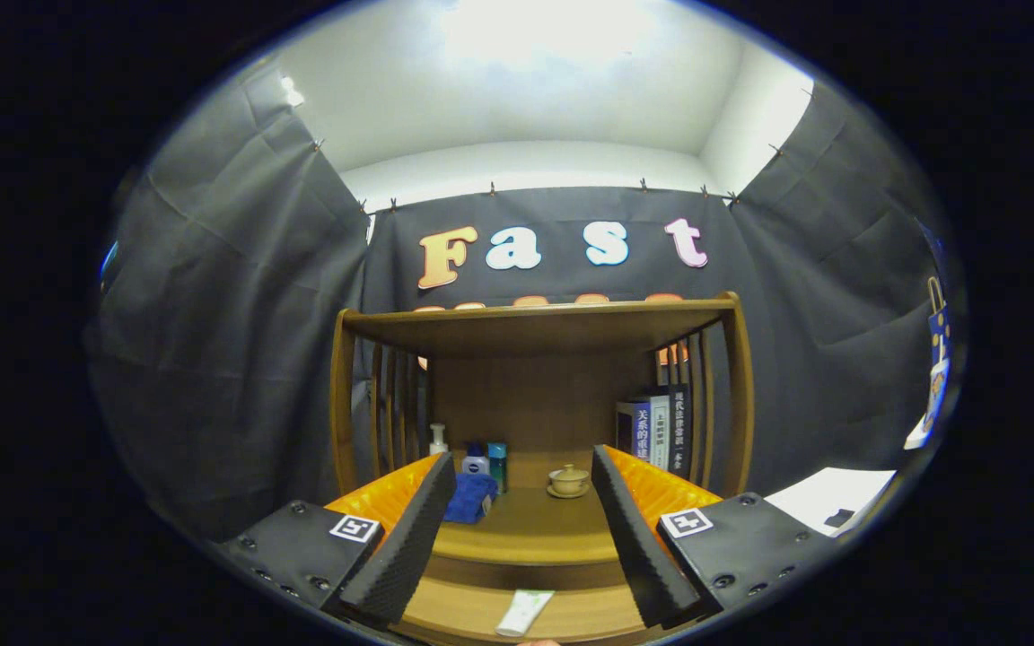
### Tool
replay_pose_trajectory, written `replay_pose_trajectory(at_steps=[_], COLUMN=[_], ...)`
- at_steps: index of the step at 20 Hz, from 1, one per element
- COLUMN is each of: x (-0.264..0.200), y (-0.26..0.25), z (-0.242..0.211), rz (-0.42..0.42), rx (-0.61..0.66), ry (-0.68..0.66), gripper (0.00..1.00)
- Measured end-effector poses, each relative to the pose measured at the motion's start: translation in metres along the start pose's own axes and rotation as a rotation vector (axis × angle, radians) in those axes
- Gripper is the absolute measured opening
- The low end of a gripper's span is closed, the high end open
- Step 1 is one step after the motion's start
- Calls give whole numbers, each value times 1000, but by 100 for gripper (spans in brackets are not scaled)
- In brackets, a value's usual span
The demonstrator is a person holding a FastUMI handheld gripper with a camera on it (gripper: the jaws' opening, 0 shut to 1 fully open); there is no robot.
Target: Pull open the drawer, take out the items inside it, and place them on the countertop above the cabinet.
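Booth: we found black cloth walls around a wooden cabinet (539, 359) with slatted sides.
Table: we noted bottles (476, 459), a blue cloth (470, 496), a lidded cup (568, 479) and books (656, 432) on the cabinet's table (530, 529).
Gripper: the gripper (524, 507) stood open, holding nothing.
Drawer: we saw a white tube (524, 612) lying below, between the fingers.

one wooden cabinet (537, 327), three bottles (476, 461), one blue cloth (469, 496), one lidded cup (568, 478), three books (658, 432), one white tube (524, 612)
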State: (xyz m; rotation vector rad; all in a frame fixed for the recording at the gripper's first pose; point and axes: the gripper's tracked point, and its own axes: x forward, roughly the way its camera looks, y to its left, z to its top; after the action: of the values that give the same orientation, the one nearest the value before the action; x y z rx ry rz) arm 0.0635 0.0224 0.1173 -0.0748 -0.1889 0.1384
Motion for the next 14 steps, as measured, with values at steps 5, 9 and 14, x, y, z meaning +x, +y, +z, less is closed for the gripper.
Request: replay_pose_trajectory(at_steps=[5, 9, 14], x=[66, 79, 72], y=[-6, -2, 10], z=[-72, -174, -284], rz=[11, 24, 0], rx=[-52, -77, 73], ry=[305, 673, 1022], gripper=[99, 99, 99])
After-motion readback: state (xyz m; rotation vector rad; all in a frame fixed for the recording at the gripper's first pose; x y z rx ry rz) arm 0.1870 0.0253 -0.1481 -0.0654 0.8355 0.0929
